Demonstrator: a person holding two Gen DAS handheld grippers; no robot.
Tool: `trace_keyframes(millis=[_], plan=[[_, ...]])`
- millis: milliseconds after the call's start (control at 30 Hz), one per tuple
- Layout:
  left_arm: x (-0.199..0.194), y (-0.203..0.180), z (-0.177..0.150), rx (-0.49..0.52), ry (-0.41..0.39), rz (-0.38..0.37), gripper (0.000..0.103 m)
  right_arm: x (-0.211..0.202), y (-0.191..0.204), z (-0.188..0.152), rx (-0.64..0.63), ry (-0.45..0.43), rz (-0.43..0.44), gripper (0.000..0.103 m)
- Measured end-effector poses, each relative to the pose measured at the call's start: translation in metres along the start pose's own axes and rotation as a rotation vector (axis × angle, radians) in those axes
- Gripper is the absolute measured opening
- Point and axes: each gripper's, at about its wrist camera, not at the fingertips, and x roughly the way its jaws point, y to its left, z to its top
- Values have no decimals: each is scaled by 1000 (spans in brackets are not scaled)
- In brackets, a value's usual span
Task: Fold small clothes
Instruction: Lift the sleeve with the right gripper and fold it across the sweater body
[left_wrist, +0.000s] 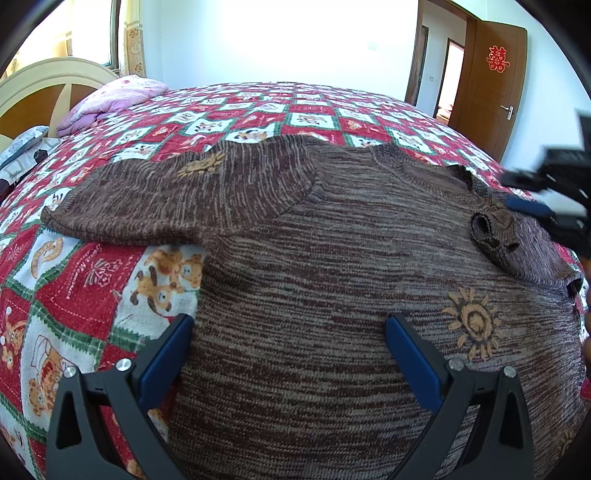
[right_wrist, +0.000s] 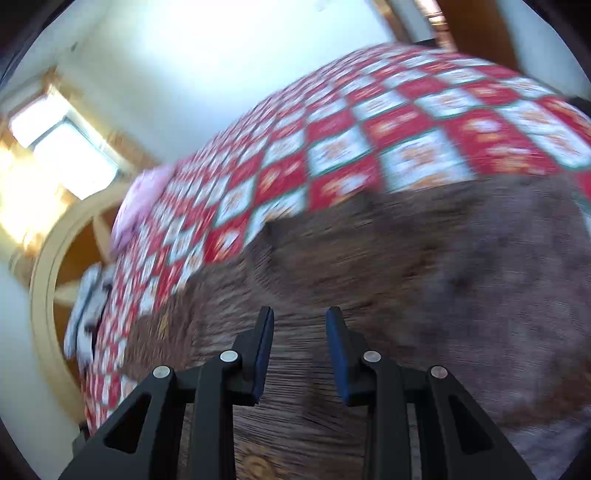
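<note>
A small brown knit sweater (left_wrist: 332, 266) with orange sun patches lies flat on the bed, one sleeve stretched out to the left and the other sleeve folded over its right shoulder. My left gripper (left_wrist: 288, 325) is open wide, just above the sweater's lower body. My right gripper (right_wrist: 300, 314) is open with a narrow gap and nothing between its fingers, over the blurred sweater (right_wrist: 406, 277). It also shows at the right edge of the left wrist view (left_wrist: 546, 206), beside the folded sleeve.
The bed is covered by a red, white and green patchwork quilt (left_wrist: 258, 107). A pink pillow (left_wrist: 114, 96) and a cream headboard (left_wrist: 44, 81) are at the far left. A wooden door (left_wrist: 491, 88) stands open at the back right.
</note>
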Motion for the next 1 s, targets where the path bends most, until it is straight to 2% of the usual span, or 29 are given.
trace_keyframes(millis=[33,67,100,167,233,367,400,433,467,500,533,567,733,867,900,933,967,1000], plan=[[0,0,0,0,-1,0,103,-9,-14,1,44,-23,-23,47],[1,-1,0,0,-3,0,103,-20,-31,0,96,-54,-64,64],[1,-1,0,1,-4,0,103,-25,-40,0,114,-67,-90,69],[1,0,0,0,-5,-1,103,-24,-53,-2,129,-52,-114,70],[1,0,0,0,-4,-1,103,-17,-56,-3,139,-24,-91,70],[1,0,0,0,-4,-1,103,-2,-30,-5,46,-5,-102,70],[1,-1,0,0,-5,-1,103,6,-18,-7,1,17,-133,70],[0,-1,0,0,-5,-1,103,9,-12,-7,-28,22,-156,64],[1,-1,1,0,-6,-2,103,14,-4,-6,-69,30,-185,34],[1,-1,1,0,-6,-2,103,18,-1,-5,-88,51,-193,15],[0,-1,0,0,-7,-2,103,24,1,-4,-101,79,-203,4],[0,0,0,0,-7,-2,103,29,6,-1,-115,90,-216,4],[0,-1,0,0,-6,-2,103,37,36,14,-166,40,-193,4],[0,0,0,-1,-7,-3,103,65,45,22,-154,58,-141,9],[1,-1,0,-1,-7,-3,103,73,47,21,-163,84,-122,15],[0,0,0,-1,-6,-3,103,80,48,20,-167,114,-103,35],[0,0,0,-1,-6,-2,103,83,48,18,-161,143,-68,47],[0,0,0,-1,-7,-3,103,77,48,14,-155,132,-26,48]])
